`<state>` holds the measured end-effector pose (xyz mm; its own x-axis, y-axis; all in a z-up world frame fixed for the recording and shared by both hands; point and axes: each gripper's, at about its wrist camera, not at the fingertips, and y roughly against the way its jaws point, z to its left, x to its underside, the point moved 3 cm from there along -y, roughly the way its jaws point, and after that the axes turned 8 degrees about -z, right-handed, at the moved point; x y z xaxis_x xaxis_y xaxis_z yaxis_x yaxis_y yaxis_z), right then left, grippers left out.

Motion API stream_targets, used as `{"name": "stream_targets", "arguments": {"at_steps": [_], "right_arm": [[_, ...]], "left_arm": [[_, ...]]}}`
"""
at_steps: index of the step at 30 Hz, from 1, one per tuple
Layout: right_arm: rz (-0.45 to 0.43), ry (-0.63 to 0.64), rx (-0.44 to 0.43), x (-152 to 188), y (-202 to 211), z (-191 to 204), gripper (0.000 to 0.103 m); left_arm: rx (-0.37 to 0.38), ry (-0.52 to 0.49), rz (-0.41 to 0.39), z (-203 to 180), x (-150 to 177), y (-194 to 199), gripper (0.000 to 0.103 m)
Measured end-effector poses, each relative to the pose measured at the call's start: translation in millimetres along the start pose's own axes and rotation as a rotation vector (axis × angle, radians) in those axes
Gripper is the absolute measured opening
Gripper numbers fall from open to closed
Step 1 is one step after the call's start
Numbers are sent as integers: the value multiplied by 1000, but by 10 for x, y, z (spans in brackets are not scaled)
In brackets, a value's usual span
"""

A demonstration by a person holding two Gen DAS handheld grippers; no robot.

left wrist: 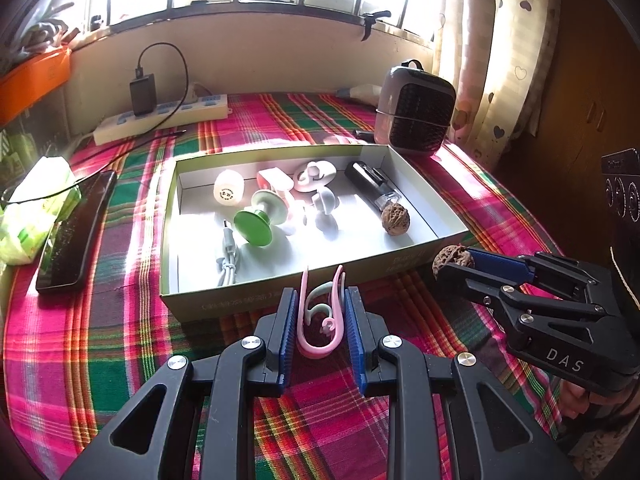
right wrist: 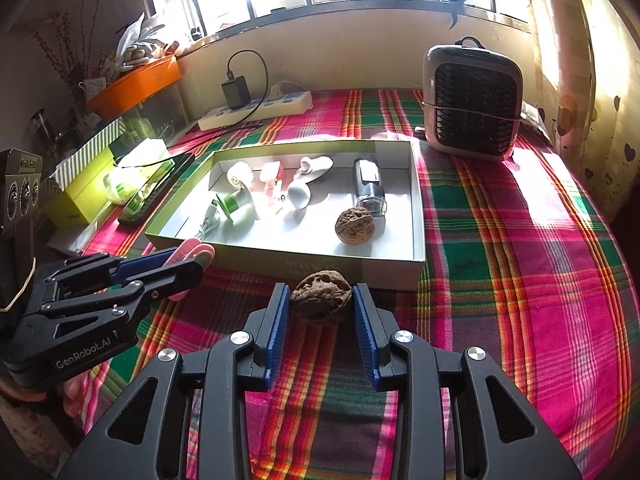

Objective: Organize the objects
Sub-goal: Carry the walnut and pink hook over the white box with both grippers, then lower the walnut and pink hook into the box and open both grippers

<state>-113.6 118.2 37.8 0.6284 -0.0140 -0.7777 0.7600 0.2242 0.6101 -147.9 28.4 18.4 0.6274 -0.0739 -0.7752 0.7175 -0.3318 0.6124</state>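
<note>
My left gripper (left wrist: 320,300) is shut on a bunch of pink and green plastic hooks (left wrist: 320,320), held just in front of the open cardboard box (left wrist: 280,296). My right gripper (right wrist: 320,294) is shut on a walnut (right wrist: 320,302), also just before the box's near wall (right wrist: 320,270). In the left wrist view the right gripper (left wrist: 452,266) and its walnut (left wrist: 452,258) are at the box's near right corner. Inside the box lie a second walnut (right wrist: 354,226), a green suction hook (left wrist: 254,228), white hooks (left wrist: 326,204), a black lighter-like device (left wrist: 370,184) and a cable (left wrist: 228,256).
A plaid cloth (right wrist: 520,240) covers the table. A small heater (right wrist: 472,104) stands at the back right, a power strip with charger (right wrist: 256,108) at the back. A black phone (left wrist: 74,232) and a tissue pack (left wrist: 36,208) lie left of the box.
</note>
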Motion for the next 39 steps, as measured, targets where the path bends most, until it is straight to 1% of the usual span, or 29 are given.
{"name": "stream_targets", "arguments": {"at_steps": [10, 19, 31, 39], "right_arm": [[-12, 19, -22, -164, -95, 86, 34], [-2, 20, -44, -287, -254, 129, 34], [42, 33, -65, -355, -516, 185, 34], [79, 38, -57, -360, -693, 165, 34]], "left_arm": [[-29, 18, -28, 164, -145, -6, 22], [-51, 38, -29, 338, -227, -71, 22], [-69, 65, -19, 510, -341, -215, 22], [-88, 80, -4, 636, -413, -363, 22]]}}
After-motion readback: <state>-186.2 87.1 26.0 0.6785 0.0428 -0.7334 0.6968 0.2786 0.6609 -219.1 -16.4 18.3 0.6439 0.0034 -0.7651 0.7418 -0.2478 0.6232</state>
